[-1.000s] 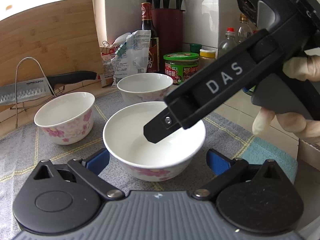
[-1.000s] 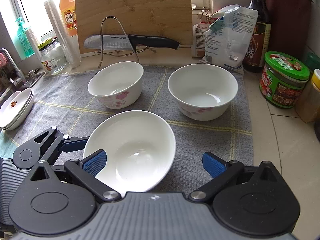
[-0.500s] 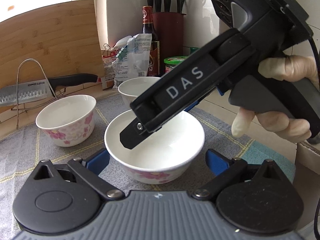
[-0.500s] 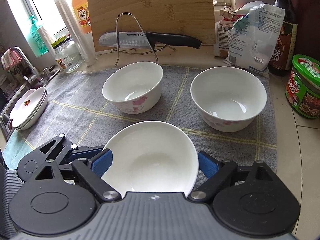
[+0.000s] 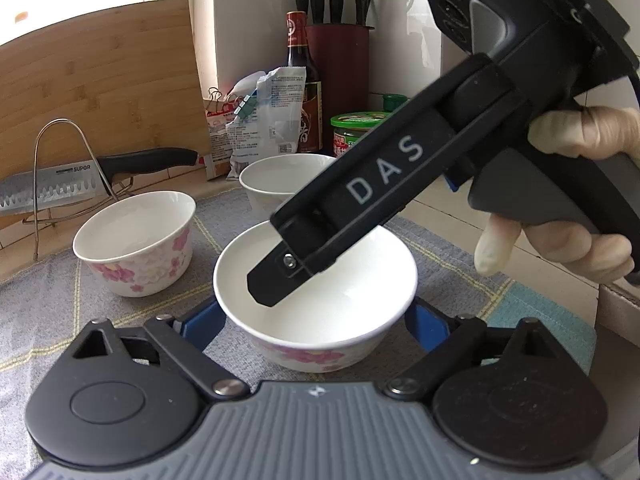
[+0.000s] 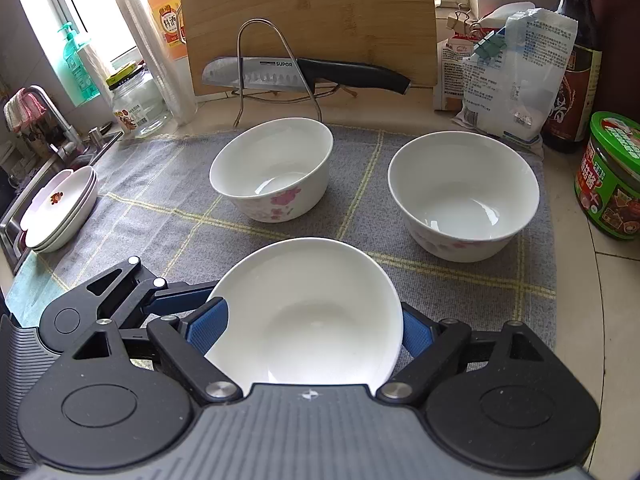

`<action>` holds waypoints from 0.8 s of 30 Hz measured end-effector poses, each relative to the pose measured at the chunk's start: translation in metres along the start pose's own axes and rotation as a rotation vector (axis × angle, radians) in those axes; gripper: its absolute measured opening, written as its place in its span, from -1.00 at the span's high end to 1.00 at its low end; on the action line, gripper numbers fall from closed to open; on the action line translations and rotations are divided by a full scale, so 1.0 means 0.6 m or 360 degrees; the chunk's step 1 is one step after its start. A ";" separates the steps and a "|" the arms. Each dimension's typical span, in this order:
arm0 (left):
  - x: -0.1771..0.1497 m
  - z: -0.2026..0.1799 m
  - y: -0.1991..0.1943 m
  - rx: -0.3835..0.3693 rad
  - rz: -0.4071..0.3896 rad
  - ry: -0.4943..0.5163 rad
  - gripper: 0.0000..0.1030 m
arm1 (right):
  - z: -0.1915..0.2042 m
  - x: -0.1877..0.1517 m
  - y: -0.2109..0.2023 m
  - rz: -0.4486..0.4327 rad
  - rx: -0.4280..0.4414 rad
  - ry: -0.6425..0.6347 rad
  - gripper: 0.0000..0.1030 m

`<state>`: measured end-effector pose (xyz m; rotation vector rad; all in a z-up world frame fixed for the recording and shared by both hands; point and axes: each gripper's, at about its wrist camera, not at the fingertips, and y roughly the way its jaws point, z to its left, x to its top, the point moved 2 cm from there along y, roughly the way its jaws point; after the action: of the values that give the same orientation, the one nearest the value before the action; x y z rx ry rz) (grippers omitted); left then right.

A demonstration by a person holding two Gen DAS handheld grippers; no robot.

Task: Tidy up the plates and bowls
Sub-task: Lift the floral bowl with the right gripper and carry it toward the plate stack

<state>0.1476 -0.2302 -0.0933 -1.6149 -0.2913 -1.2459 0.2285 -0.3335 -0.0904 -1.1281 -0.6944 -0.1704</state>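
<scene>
A white bowl with pink flowers stands nearest on the grey cloth. My right gripper reaches down over it, and both blue pads press on its rim while the jaws still close a little. From the left wrist view, one black finger of that gripper crosses the bowl's mouth. My left gripper straddles the same bowl lower down, jaws closing, pads close beside its wall with no contact visible. Two more flowered bowls stand behind.
A stack of white plates lies at the cloth's left edge by the sink. A knife rests on a wire rack before a wooden board. A green-lidded jar, bottles and bags crowd the back right.
My right gripper's jaws have come in from wide open onto the bowl's rim. My left gripper's pads have drawn slightly closer to the bowl. Both hands have stayed about where they were.
</scene>
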 end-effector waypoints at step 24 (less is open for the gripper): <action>0.000 0.011 -0.033 0.0009 0.0039 0.0003 -0.81 | 0.024 0.011 -0.007 0.0053 0.0034 0.0023 -0.80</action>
<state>0.1377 -0.2160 -0.0819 -1.6079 -0.2729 -1.2266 0.2258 -0.3216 -0.0796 -1.1165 -0.6629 -0.1422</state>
